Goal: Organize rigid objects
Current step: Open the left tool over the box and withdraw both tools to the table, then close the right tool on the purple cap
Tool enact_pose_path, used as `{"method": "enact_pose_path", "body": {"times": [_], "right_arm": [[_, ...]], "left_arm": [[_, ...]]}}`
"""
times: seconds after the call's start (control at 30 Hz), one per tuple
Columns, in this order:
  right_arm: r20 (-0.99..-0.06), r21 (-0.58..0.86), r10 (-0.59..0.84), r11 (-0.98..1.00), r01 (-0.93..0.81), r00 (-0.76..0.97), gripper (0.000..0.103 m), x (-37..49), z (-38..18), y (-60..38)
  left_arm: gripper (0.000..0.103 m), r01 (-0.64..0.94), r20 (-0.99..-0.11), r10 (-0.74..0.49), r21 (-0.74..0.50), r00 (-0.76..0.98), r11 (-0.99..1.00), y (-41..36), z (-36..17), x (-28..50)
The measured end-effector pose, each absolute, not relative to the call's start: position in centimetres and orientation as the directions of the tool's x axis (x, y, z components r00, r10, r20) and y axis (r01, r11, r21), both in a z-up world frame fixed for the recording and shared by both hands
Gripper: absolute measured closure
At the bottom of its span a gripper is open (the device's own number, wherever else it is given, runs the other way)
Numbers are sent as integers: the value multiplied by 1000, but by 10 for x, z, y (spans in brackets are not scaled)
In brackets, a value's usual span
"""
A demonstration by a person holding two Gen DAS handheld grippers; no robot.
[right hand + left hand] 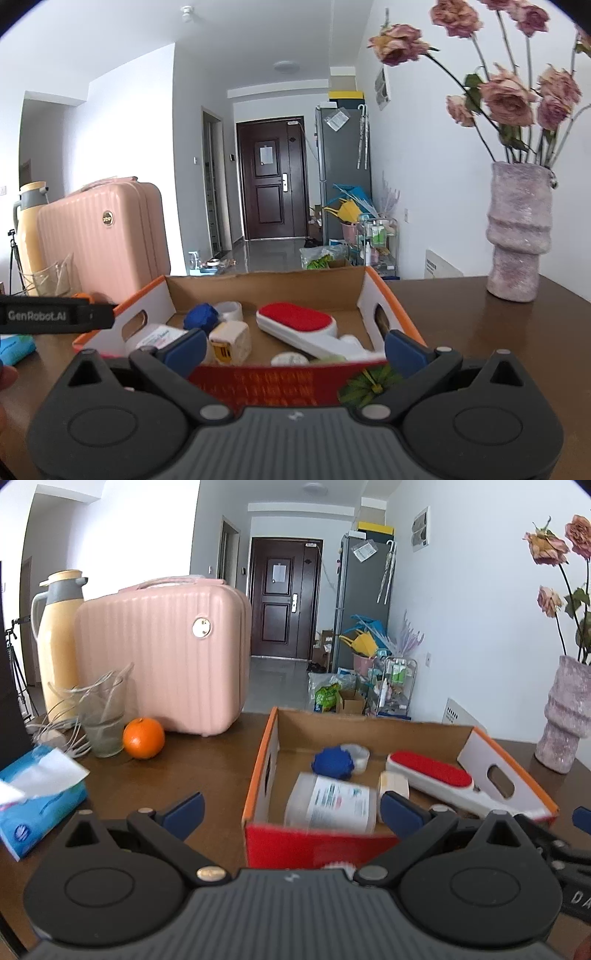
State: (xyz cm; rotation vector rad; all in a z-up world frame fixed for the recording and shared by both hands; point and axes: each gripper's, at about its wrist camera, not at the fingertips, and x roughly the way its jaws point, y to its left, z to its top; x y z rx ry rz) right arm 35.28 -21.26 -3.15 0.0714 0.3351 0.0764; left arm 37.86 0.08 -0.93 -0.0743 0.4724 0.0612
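Glossy brown table (207, 775); corrugated cardboard box (369, 723).

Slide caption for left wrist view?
Open left gripper facing orange-rimmed cardboard box holding red-and-white lint brush.

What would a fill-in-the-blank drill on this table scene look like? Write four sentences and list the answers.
1. The lint brush in the cardboard box has a ____ pad.
2. Beside the glass sits an ____.
3. The vase holds dried ____.
4. The left gripper and the right gripper both hold their jaws ____.

Answers: red; orange; roses; open
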Motion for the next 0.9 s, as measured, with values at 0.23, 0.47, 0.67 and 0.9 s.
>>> {"method": "enact_pose_path", "body": {"times": [0.23, 0.47, 0.67, 0.9], "right_arm": [[-338, 84, 73, 995, -47, 938, 0, 315, -33, -223], [-353, 77, 65, 996, -40, 934, 0, 280, -40, -228], [-370, 75, 54, 997, -28, 928, 0, 262, -47, -230], [-382, 72, 43, 997, -16, 923, 0, 262, -50, -231]], "left_arm": [[0, -69, -491, 37, -46, 870, 997, 0, -20, 341], [0, -69, -508, 39, -40, 860, 997, 0, -26, 311], [0, -63, -532, 33, -40, 846, 997, 1, -33, 296], [0, -57, -545, 30, -34, 838, 998, 0, -38, 297]]}}
